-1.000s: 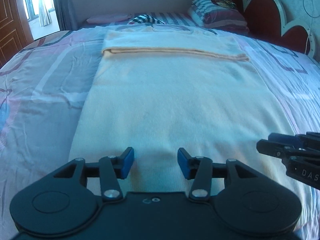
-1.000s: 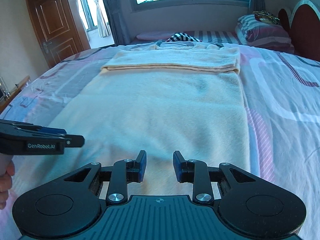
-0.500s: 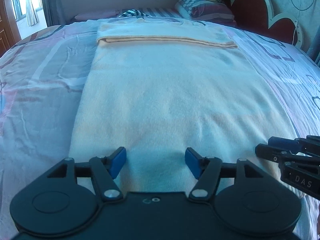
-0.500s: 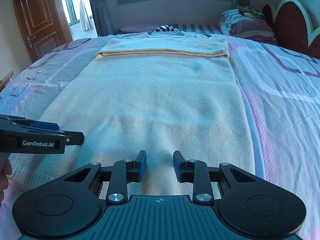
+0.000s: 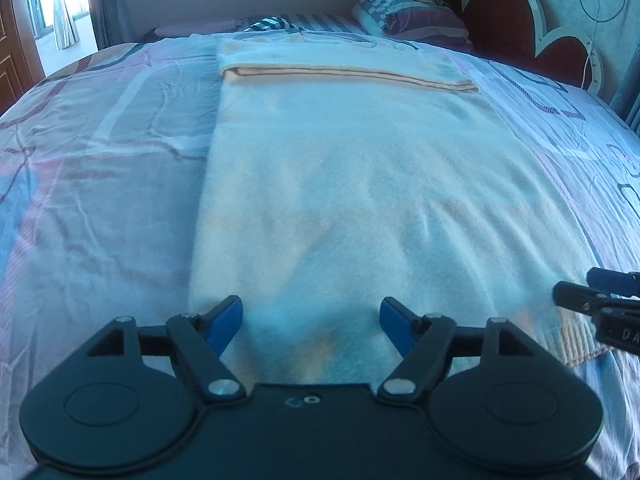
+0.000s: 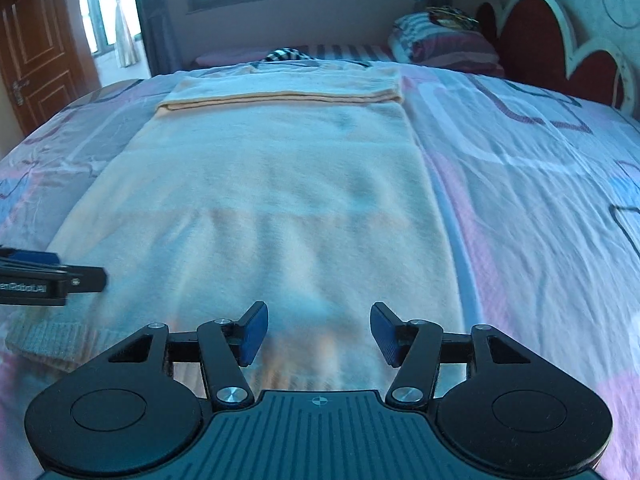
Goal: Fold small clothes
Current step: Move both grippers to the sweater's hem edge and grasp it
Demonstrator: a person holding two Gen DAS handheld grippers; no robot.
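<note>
Both grippers' jaws apart, seemingly above sweater (image 5: 360, 200)

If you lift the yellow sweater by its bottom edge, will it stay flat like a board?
Probably not. The sweater looks like soft knit lying limp on the bed, so it should droop. Its far end is already folded over, so it bends easily. The fuzzy surface likely grips rather than slips.

Flat sweater (image 5: 360, 184) ahead, folded band (image 5: 344, 74) at far end; bare bedsheet (image 6: 520, 184) either side; pillows (image 6: 444, 46) beyond.
</note>
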